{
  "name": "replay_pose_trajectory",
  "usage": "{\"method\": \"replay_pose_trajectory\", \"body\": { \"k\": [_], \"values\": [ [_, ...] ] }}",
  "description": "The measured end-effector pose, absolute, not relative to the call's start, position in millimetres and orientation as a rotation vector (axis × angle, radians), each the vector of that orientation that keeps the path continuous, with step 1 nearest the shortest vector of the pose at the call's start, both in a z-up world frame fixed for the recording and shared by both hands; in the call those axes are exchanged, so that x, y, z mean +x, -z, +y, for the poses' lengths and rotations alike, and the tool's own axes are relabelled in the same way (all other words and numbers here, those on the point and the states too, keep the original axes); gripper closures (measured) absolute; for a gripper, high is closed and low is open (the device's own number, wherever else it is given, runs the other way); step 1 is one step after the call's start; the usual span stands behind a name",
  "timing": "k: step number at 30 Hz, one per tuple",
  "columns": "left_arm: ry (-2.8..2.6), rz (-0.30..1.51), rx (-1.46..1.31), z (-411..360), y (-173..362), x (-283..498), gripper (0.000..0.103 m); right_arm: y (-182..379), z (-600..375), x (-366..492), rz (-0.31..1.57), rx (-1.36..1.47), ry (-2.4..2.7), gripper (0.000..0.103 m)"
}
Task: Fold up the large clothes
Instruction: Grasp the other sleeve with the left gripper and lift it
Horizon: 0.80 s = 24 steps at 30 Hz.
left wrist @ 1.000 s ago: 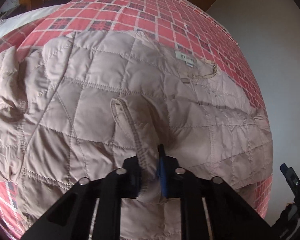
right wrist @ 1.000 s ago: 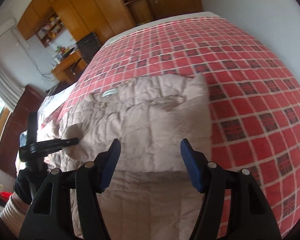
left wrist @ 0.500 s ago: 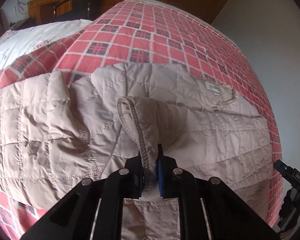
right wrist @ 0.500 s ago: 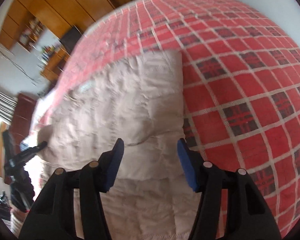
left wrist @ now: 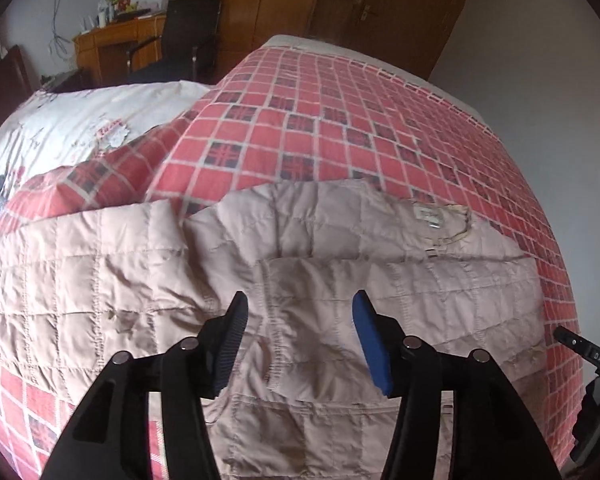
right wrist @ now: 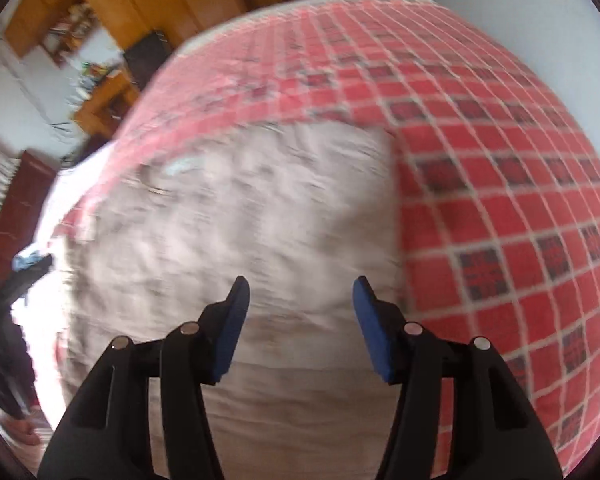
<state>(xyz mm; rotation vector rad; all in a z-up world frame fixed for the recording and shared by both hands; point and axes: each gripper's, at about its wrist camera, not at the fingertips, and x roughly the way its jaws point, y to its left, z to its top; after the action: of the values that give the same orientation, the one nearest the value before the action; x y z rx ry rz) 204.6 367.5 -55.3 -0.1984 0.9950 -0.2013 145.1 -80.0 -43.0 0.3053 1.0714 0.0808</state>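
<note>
Jacket (left wrist: 340, 288) flat — collar twd far bed edge.

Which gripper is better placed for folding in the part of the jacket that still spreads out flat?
Probably the left gripper. It is open over the jacket, and the unfolded flap lies just to its left. The right gripper, also open, hovers near the jacket's already straight right edge.

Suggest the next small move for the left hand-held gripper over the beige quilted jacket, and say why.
Probably shift the left hand-held gripper toward the unfolded left sleeve and grip its edge. Its jaws stand open and empty above the beige quilted jacket, where one sleeve already lies folded across the body, while the other side spreads flat on the red checked bedspread.
</note>
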Motion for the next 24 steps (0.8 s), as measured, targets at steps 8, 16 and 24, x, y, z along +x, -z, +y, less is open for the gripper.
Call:
{"method": "replay_pose_trajectory", "body": {
  "k": [8,16,24],
  "values": [
    [0.224,1.151,-0.113,322,122,216,0.044,87,-32,168,1.203,0.245,-0.140,0.048],
    [0.244,1.138,-0.105,321,128,216,0.040,112,-17,171,1.232,0.185,-0.117,0.044],
    [0.168,1.017,-0.297,422,64,179,0.028,52,-17,151,1.112,0.246,-0.207,0.044]
  ]
}}
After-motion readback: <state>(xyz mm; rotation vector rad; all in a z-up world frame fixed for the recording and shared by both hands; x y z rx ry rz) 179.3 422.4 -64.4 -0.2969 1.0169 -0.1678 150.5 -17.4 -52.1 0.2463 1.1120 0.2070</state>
